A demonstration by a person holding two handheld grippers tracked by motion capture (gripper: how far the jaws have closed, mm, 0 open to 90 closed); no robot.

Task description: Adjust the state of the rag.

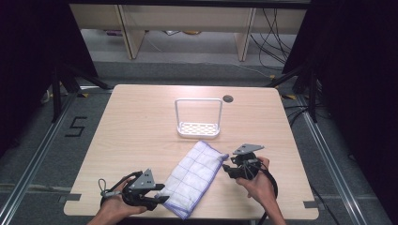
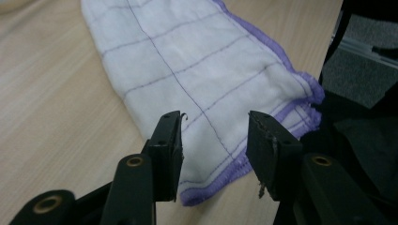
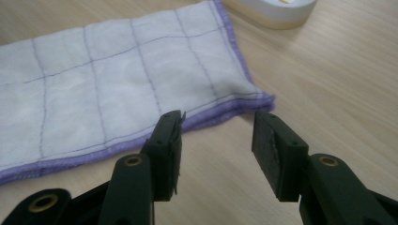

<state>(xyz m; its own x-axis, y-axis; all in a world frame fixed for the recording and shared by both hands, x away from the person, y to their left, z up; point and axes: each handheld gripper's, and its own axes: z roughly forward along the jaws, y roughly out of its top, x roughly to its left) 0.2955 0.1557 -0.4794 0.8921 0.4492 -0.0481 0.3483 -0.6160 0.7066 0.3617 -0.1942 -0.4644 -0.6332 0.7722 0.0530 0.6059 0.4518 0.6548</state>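
Note:
A folded white cloth [image 1: 197,177] with thin grid lines and a purple hem lies flat on the wooden table [image 1: 141,126], running from the centre toward the front edge. My left gripper [image 1: 162,197] is by its near left edge, jaws apart, the cloth [image 2: 197,70] lying just beyond the fingertips [image 2: 170,136] with nothing pinched. My right gripper [image 1: 227,167] sits at the cloth's right side, jaws apart over bare wood, the purple hem [image 3: 220,110] just ahead of them. The cloth [image 3: 108,79] is untouched by either pad.
A white wire rack [image 1: 198,118] with a perforated base stands behind the cloth at the table's middle; its rim [image 3: 277,14] shows in the right gripper view. A round grommet hole [image 1: 228,98] lies near the back edge. The table's front edge is close behind both hands.

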